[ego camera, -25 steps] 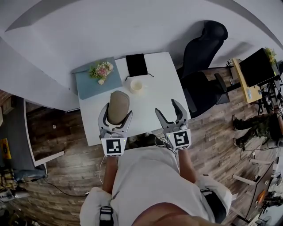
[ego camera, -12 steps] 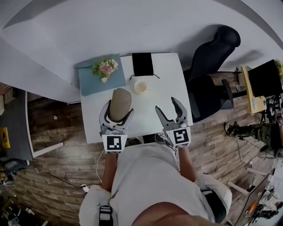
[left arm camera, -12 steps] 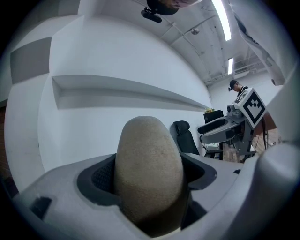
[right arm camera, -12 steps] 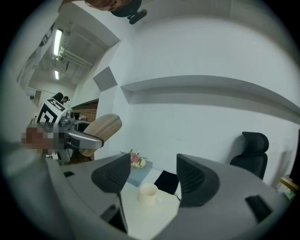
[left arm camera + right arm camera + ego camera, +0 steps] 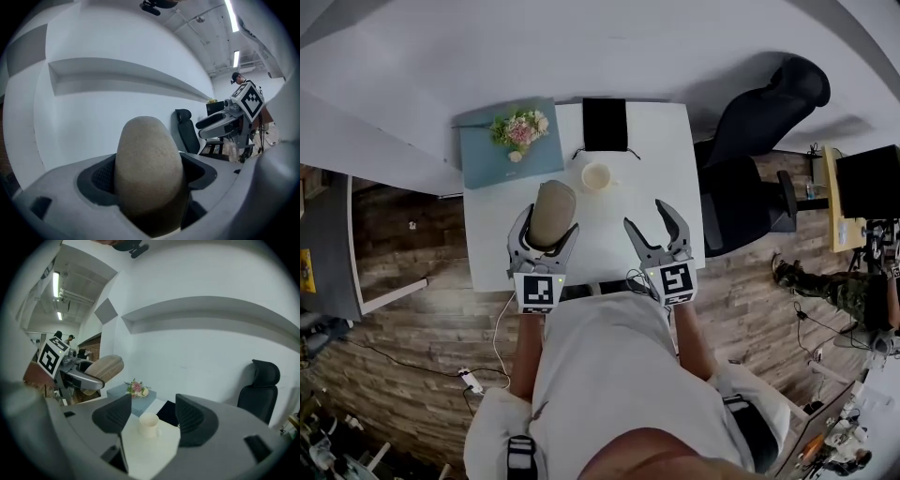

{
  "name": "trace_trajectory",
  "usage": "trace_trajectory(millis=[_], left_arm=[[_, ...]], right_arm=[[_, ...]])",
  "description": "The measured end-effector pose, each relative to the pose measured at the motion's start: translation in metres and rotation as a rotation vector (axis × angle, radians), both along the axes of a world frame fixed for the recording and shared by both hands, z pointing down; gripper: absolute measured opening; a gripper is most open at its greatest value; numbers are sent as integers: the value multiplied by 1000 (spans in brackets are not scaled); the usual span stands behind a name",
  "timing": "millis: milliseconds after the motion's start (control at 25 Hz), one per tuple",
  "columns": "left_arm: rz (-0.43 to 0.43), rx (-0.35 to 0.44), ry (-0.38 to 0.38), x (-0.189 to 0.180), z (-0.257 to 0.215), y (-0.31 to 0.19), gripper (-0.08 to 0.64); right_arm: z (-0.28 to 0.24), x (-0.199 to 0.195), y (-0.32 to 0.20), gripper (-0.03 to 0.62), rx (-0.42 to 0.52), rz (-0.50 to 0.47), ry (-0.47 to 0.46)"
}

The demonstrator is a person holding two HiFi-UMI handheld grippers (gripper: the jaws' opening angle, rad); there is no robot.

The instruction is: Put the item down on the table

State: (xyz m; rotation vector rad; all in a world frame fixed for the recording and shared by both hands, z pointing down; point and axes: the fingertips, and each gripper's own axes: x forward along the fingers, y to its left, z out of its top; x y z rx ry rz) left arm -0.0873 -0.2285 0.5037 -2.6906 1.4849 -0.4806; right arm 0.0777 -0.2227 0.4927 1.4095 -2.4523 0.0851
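Left claw: the left claw (image 5: 547, 223) (image 5: 149, 173) is clamped on the item, one jaw pressing each flank.
Item: the item (image 5: 551, 211) (image 5: 147, 164) is a tan, egg-shaped lump with a fine-grained surface. Its rounded end sticks out past the jaw tips.
Item's place: over the worktop (image 5: 647, 159), close to the near edge and toward the left corner. Whether it touches the surface cannot be told.
Right claw: the right claw (image 5: 645, 214) (image 5: 153, 404) has its jaws apart with nothing between them. They have just been closing. It sits over the near edge, toward the right corner.
Cup: a pale cup (image 5: 596, 176) (image 5: 149, 424) stands mid-worktop, beyond both claws.
Black pouch: the black pouch (image 5: 606, 125) (image 5: 168, 412) lies flat at the far edge, just behind the cup.
Far left corner: a blue-grey slab (image 5: 492, 164) overhangs it and carries flowers (image 5: 518, 128) (image 5: 137, 388).
Office chair: the office chair (image 5: 759, 141) is black and stands off the right edge.
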Motion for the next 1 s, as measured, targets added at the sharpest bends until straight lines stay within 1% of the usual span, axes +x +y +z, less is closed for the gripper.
trace_trajectory(millis=[240, 400, 560, 720, 1000], left_arm=[[10, -70, -27, 8, 33, 0, 397], [18, -143, -39, 12, 64, 7, 397], [27, -182, -44, 17, 89, 11, 397], [38, -229, -69, 23, 110, 15, 397], [53, -301, -91, 26, 143, 24, 397]], right_arm=[[29, 4, -3, 295, -51, -24, 5], [48, 5, -1, 290, -92, -30, 12], [68, 8, 2, 290, -130, -35, 25], [84, 11, 6, 285, -165, -36, 38], [109, 12, 11, 281, -218, -36, 53]])
